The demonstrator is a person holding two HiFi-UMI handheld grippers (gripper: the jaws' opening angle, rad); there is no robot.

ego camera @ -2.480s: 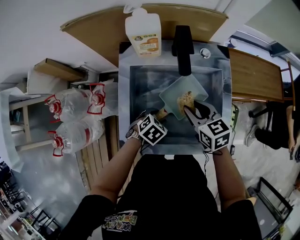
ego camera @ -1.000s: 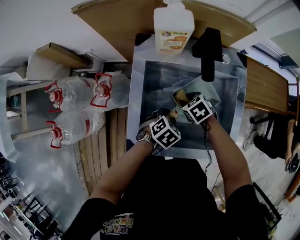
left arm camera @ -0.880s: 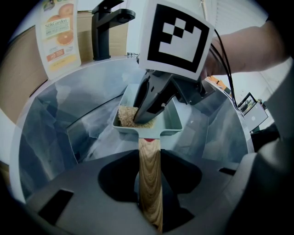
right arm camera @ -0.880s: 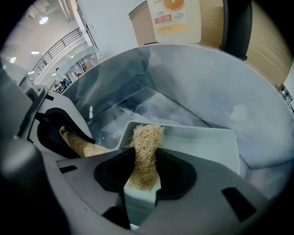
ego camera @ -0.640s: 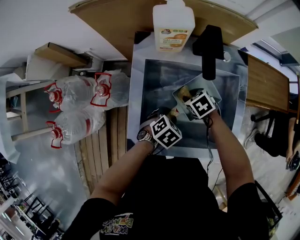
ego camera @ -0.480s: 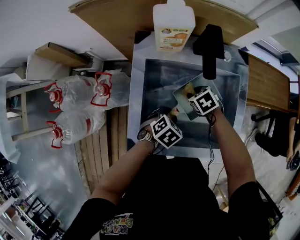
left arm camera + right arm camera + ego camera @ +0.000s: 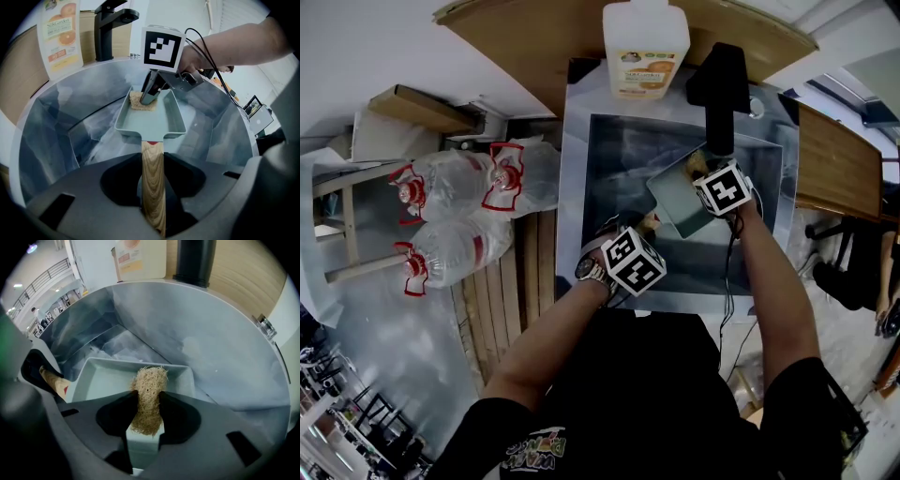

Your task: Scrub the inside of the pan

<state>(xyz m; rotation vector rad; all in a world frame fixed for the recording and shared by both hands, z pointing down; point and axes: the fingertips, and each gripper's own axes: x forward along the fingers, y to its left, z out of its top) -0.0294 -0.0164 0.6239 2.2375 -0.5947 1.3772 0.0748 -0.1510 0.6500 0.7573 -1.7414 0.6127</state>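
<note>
The pale green pan (image 7: 680, 199) is held inside the metal sink (image 7: 577, 169), near the black tap (image 7: 719, 89). Its wooden handle (image 7: 153, 159) is gripped tight by the left gripper (image 7: 152, 187). A rough tan scrubber (image 7: 149, 383) is squeezed between the jaws of the right gripper (image 7: 147, 411) and is pressed on the pan's floor at the far end, away from the handle

Bright, even, diffuse indoor light; shadows are soft and faint. The brushed stainless-steel sink basin (image 7: 609, 159) shows cloudy pale reflections without hard glare. Fisheye curvature bends every edge, and both gripper views darken to black at the corners. The pale-grained wooden pan handle (image 7: 153, 187) is slightly soft nearest the lens.
</note>
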